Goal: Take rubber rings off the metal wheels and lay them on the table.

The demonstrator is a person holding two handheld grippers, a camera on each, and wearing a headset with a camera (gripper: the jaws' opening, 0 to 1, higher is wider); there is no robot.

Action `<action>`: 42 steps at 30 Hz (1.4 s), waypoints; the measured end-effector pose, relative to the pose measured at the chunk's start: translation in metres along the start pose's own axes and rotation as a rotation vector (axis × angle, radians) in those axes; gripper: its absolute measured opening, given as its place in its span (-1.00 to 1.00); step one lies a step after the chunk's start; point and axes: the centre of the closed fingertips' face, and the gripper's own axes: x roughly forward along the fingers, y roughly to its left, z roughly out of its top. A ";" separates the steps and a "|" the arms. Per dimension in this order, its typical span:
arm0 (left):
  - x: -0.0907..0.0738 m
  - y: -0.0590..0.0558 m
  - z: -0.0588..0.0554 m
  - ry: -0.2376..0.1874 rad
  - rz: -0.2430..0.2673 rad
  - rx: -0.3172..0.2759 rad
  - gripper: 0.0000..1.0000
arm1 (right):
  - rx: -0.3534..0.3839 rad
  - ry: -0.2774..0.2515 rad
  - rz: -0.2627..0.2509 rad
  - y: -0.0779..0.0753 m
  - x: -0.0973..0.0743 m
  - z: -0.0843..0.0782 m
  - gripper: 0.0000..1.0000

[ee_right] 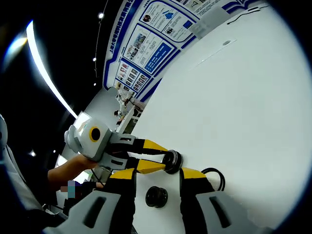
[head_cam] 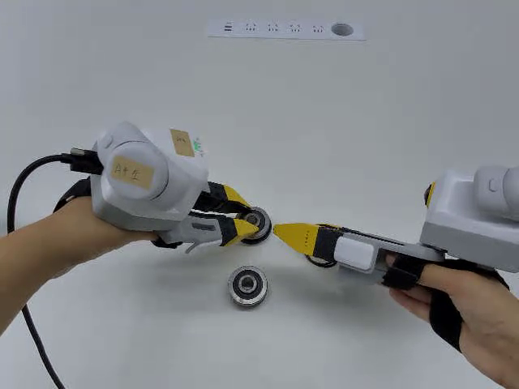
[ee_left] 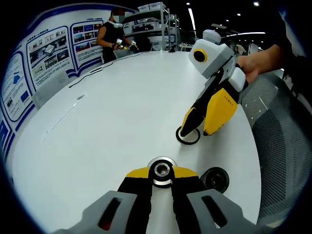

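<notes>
My left gripper (head_cam: 248,226) is shut on a small metal wheel (head_cam: 259,224), held just above the white table; in the left gripper view the wheel (ee_left: 162,171) sits between the yellow jaw tips. My right gripper (head_cam: 296,240) is open, pointing at that wheel from the right. A loose black rubber ring (head_cam: 321,261) lies on the table under it, and in the left gripper view the ring (ee_left: 187,137) circles the tip of one finger. A second wheel (head_cam: 248,286) lies flat on the table nearer to me, also seen in the right gripper view as the second wheel (ee_right: 156,196).
A white power strip (head_cam: 285,30) lies at the table's far edge. A black cable (head_cam: 18,212) trails from the left gripper over the table's left side. Wall posters (ee_left: 58,44) and a person (ee_left: 114,31) stand beyond the table.
</notes>
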 end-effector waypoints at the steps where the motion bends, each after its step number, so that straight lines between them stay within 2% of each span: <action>1: 0.000 0.000 0.000 0.002 -0.001 0.010 -0.70 | 0.001 0.001 0.001 0.000 0.000 0.000 -0.27; 11: 0.000 -0.002 -0.001 0.017 -0.016 0.043 -0.74 | 0.012 0.006 0.019 0.000 0.011 0.005 -0.20; 16: -0.001 -0.002 -0.002 0.037 -0.033 0.075 -0.75 | 0.024 0.012 0.037 0.001 0.023 0.007 -0.03; 21: -0.002 -0.002 -0.003 0.034 -0.052 0.090 -0.75 | 0.029 0.030 0.057 0.002 0.036 0.005 0.12; 22: -0.002 -0.002 -0.003 0.032 -0.055 0.099 -0.75 | 0.031 0.033 0.058 0.002 0.038 0.005 0.13; 24: -0.002 -0.003 -0.003 0.041 -0.060 0.158 -0.76 | 0.036 0.035 0.059 0.001 0.042 0.004 0.15; 26: -0.002 -0.003 -0.002 0.049 -0.067 0.169 -0.76 | 0.043 0.036 0.065 0.001 0.044 0.005 0.15; 32: -0.002 -0.001 -0.003 0.048 -0.072 0.163 -0.76 | 0.059 0.046 0.083 0.002 0.049 0.003 0.13; 42: -0.002 0.000 -0.001 0.047 -0.072 0.154 -0.76 | 0.048 0.036 0.090 0.006 0.043 0.004 0.07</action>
